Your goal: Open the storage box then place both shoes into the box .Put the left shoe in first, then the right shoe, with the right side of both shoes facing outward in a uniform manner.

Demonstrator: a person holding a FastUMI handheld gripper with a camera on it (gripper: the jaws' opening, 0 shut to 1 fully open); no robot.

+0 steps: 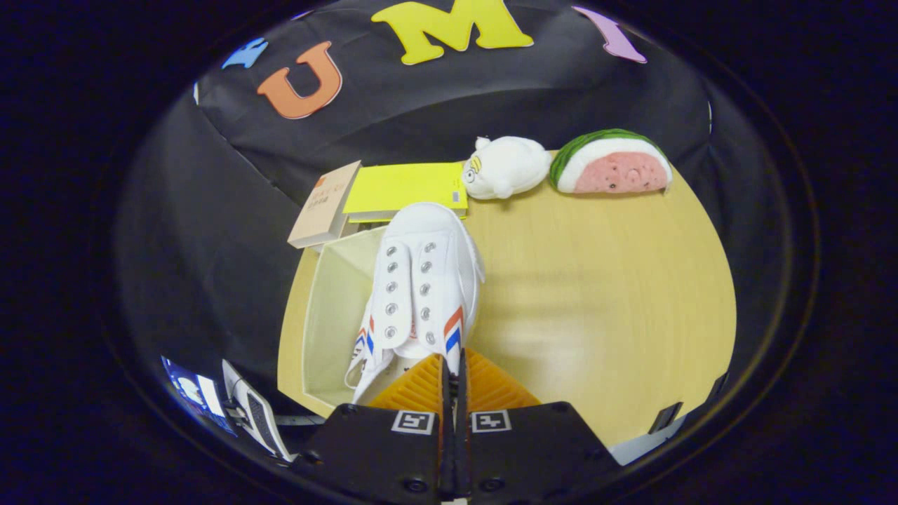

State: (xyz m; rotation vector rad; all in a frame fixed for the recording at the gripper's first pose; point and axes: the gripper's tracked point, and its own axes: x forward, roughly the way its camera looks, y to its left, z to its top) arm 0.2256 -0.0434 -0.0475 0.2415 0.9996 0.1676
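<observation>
My gripper (452, 382) is shut on the rear edge of a white canvas shoe (428, 266) with metal eyelets and red and blue side stripes. The shoe points away from me, toe toward the books, and hangs over the right side of the open cream storage box (324, 315). Below and left of it, inside the box, more white canvas with the same stripes (365, 351) shows. I cannot tell whether that is a second shoe or the held shoe's other side. The held shoe hides the box's right wall.
The box sits at the left end of a light wooden table (596, 294). Behind it lie a yellow book (407, 188) and a tan book (325, 205). A white plush toy (505, 167) and a watermelon-slice plush (610, 163) rest at the table's far edge.
</observation>
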